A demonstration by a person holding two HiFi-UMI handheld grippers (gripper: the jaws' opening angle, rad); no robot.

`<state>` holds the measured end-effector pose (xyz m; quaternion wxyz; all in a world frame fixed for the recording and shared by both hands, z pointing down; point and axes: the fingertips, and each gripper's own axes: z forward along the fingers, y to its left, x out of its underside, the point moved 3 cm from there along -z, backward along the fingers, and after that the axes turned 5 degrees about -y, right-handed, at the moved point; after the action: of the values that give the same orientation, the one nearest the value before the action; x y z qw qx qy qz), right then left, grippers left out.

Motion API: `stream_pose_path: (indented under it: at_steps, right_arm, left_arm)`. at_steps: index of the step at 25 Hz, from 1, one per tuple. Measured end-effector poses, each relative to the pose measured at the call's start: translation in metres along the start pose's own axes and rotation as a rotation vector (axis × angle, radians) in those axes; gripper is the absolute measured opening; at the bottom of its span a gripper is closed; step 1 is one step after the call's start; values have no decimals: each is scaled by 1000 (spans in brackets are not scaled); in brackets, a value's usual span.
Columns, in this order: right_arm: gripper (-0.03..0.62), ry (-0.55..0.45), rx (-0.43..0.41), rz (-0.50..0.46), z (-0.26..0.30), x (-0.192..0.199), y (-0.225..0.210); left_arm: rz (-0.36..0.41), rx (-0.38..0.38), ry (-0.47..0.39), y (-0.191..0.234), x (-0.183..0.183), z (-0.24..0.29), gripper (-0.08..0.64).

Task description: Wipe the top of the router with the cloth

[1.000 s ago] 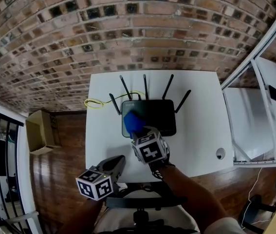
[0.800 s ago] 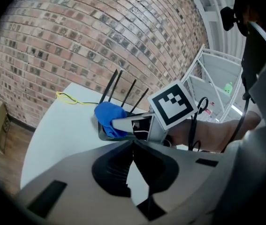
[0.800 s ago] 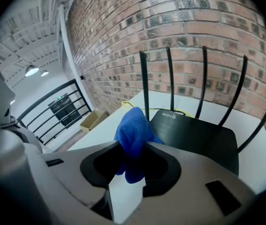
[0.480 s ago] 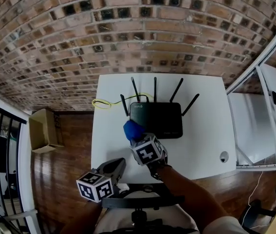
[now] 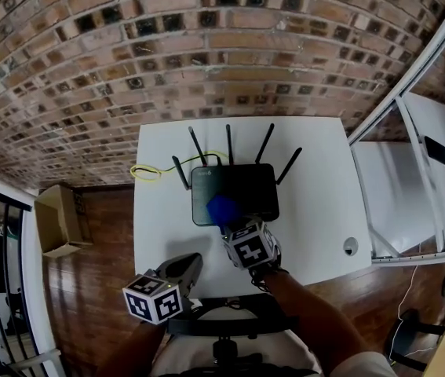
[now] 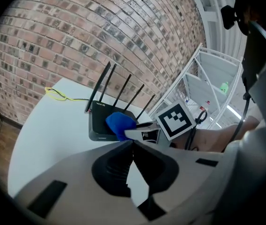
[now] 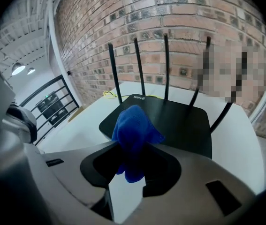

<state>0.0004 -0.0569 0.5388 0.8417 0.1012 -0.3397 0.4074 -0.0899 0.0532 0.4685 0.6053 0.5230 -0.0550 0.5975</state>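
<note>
A black router with several upright antennas lies on the white table, towards its back. My right gripper is shut on a bunched blue cloth, and the cloth sits on the router's near left part. My left gripper hangs at the table's front edge, shut with nothing between its jaws, well short of the router.
A yellow cable loops on the table left of the router. A small round hole lies near the table's right front corner. A brick wall rises behind. A cardboard box rests on the wooden floor at left.
My right gripper has carried the blue cloth from the table's surface just off the router's front left corner back onto the router's top. The left gripper has stayed put.
</note>
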Motion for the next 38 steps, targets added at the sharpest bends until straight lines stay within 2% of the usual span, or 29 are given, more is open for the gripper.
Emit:
stream_pose_path:
  at_steps: [9, 18, 25, 30, 33, 38]
  right_arm:
    - [129, 6, 55, 53, -24, 15, -51]
    - [129, 27, 133, 53, -48, 34, -103]
    - [129, 26, 237, 80, -66, 44, -162]
    - [129, 31, 263, 93, -68, 44, -183]
    - [129, 48, 263, 57, -56, 47, -188]
    - [129, 80, 283, -60, -35, 47, -188]
  left_arm:
    - [4, 44, 29, -17, 4, 27, 32]
    - [10, 65, 44, -29, 3, 46, 32]
    - [7, 53, 48, -33, 4, 51, 32]
    - [-4, 34, 45, -32, 5, 49, 32]
    - [-7, 15, 40, -30, 6, 43, 32]
    - [-19, -21, 37, -25, 9, 31, 32]
